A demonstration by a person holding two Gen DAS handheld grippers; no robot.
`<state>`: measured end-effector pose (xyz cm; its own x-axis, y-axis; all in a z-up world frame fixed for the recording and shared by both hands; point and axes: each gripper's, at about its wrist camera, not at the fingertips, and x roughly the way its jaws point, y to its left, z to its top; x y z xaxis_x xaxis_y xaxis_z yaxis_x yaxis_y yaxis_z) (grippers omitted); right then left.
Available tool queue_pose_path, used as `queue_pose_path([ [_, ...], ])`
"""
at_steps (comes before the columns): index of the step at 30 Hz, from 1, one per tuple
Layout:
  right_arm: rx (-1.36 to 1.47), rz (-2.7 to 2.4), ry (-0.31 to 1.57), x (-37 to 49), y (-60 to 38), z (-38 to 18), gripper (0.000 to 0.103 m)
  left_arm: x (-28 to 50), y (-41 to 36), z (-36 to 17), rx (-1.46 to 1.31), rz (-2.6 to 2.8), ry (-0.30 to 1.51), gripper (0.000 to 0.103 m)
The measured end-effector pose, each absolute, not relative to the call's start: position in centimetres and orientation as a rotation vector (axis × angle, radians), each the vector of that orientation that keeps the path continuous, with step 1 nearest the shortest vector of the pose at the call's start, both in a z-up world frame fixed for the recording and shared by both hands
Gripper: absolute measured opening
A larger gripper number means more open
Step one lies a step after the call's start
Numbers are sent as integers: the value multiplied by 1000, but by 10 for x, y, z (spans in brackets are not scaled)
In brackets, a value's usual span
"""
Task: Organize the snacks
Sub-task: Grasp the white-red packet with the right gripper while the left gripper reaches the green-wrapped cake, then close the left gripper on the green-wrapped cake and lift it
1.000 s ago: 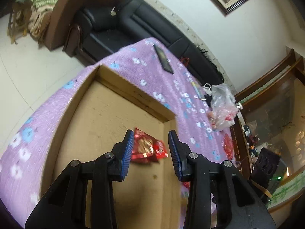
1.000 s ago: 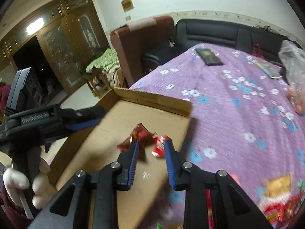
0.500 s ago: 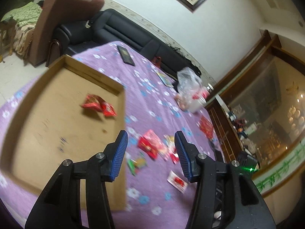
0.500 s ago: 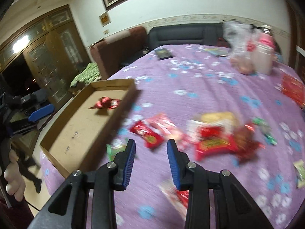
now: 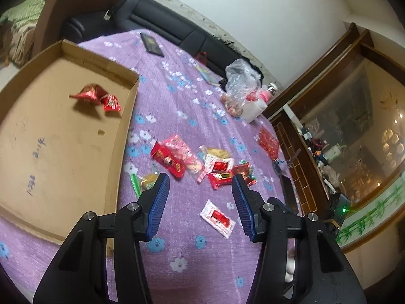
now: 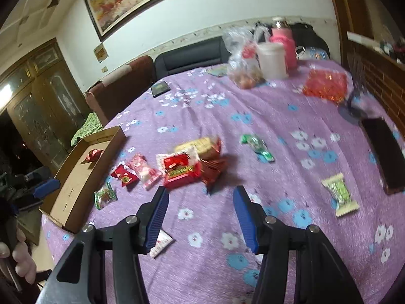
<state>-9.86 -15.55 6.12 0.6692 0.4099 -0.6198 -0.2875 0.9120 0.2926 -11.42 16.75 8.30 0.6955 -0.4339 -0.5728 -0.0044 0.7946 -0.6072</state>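
Note:
A shallow cardboard box point(image 5: 63, 136) lies on the purple flowered tablecloth, with two red snack packets point(image 5: 97, 97) inside near its far right corner; the box also shows in the right wrist view point(image 6: 73, 177). Several loose snack packets point(image 5: 192, 162) lie in a cluster right of the box, seen too in the right wrist view point(image 6: 177, 167). A white-and-red packet point(image 5: 217, 219) lies nearer. My left gripper point(image 5: 201, 204) is open and empty above the cloth. My right gripper point(image 6: 200, 217) is open and empty, just short of the cluster. Green packets point(image 6: 340, 195) lie to its right.
A plastic bag with a white jar and pink bottle point(image 6: 263, 55) stands at the far side. A red packet point(image 6: 325, 86), a dark phone point(image 6: 384, 157) and a black remote point(image 5: 152, 44) lie on the cloth. A black sofa point(image 5: 162, 17) is behind the table.
Both grippers have pulled back from inside the box and swung right over the loose snacks. The two red packets stay in the box. Both grippers have opened wider.

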Motion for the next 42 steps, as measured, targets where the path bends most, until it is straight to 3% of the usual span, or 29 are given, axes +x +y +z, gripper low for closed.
queue_pose_path([
  [6,172,470,822,-84,-144,45,57,-108,162,69,-625,-270,826,50],
  [16,-164,638,893,-85,-53,15,56,-94,173,63,-628,-245,865,50],
  [20,-177,644,867,-85,-51,13,24,-80,161,64,-524,-234,890,50],
  [23,-163,644,861,-84,-56,12,19,-65,141,61,-359,-225,944,50],
  [28,-137,644,863,-82,-61,12,19,-44,123,39,-144,-182,1038,50],
  [38,-112,650,869,-81,-64,12,19,-39,99,11,114,-149,1048,50],
  [41,-121,646,866,-82,-64,12,19,-41,95,12,116,-177,1028,34],
  [42,-125,644,865,-82,-63,12,19,-42,94,12,113,-179,1025,34],
])
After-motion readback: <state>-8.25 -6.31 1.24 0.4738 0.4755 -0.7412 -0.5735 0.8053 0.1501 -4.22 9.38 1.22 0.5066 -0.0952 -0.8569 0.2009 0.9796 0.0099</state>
